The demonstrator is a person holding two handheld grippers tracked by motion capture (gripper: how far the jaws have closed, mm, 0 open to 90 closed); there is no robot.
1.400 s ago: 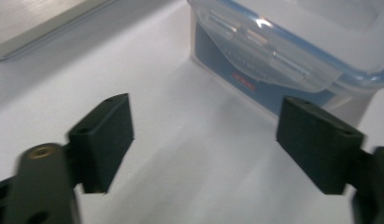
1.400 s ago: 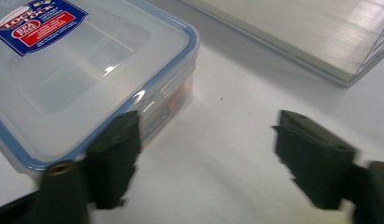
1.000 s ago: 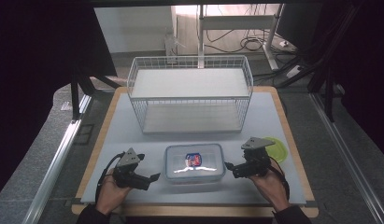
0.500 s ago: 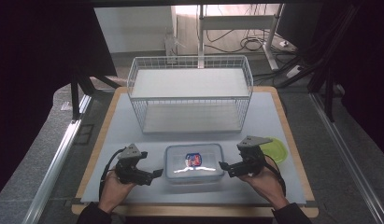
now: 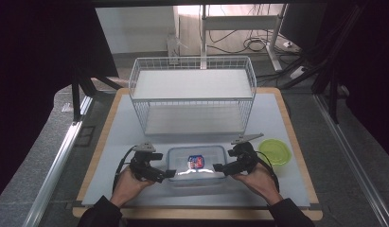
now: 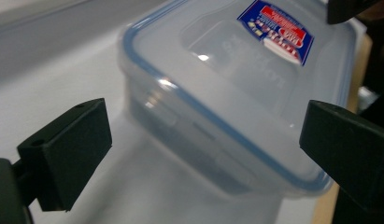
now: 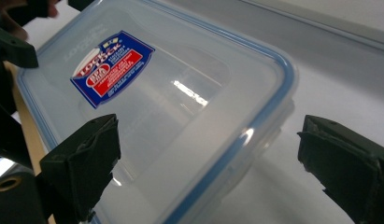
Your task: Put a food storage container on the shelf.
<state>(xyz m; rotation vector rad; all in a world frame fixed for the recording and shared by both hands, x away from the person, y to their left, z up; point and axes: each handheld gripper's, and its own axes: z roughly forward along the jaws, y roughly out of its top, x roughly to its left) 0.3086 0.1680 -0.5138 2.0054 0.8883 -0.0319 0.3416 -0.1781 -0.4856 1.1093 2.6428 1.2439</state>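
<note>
The clear lidded container (image 5: 196, 164) lies between the two grippers. The left gripper (image 5: 169, 174) and the right gripper (image 5: 217, 167) stand released at its short ends, jaws spread wide, probably to clasp it together; the right jaws have just narrowed slightly.

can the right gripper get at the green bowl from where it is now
Probably yes. The green bowl sits just beside the right gripper with bare mat between, though its open jaws now face the plastic box.
</note>
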